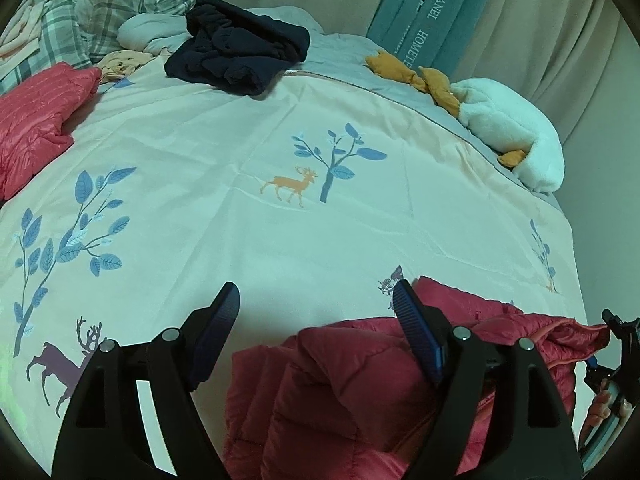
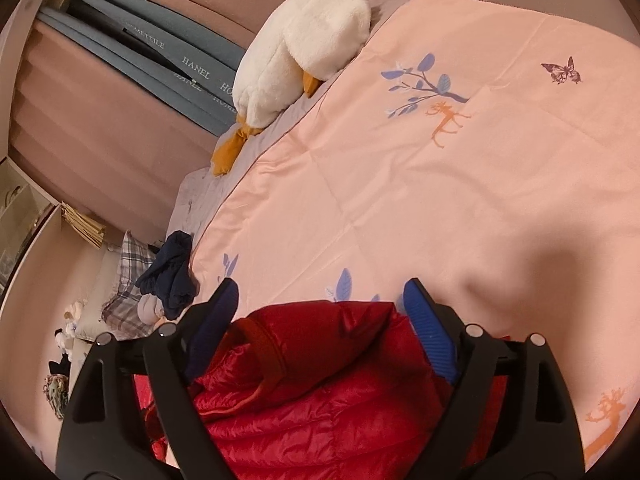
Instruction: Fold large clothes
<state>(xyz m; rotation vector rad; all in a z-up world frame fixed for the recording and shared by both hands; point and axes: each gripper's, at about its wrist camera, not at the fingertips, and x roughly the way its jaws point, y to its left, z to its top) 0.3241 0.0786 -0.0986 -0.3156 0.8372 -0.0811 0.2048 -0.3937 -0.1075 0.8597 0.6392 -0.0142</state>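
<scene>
Red down jacket (image 1: pixel 344 392) lay bunched at the near edge of the bed, at about 5 o'clock in the left wrist view, resting on the pink bedspread (image 1: pixel 240 184) printed with blue branches and deer. Left gripper (image 1: pixel 316 308) hovered over it with its jaws spread wide; the right-hand pad stood above the quilted fabric, the left-hand one above bare bedspread, neither pinching anything. In the right wrist view the jacket (image 2: pixel 320 380) filled the 6 o'clock area, and the right gripper (image 2: pixel 320 300) straddled it with jaws spread, the blue pads (image 2: pixel 430 336) beside the fabric but not pressing it. A second red jacket (image 1: pixel 36 120) sat at 9 o'clock, a dark navy garment (image 1: pixel 236 52) at 12 o'clock, and a white plush duck (image 1: pixel 512 136) at 2 o'clock.
</scene>
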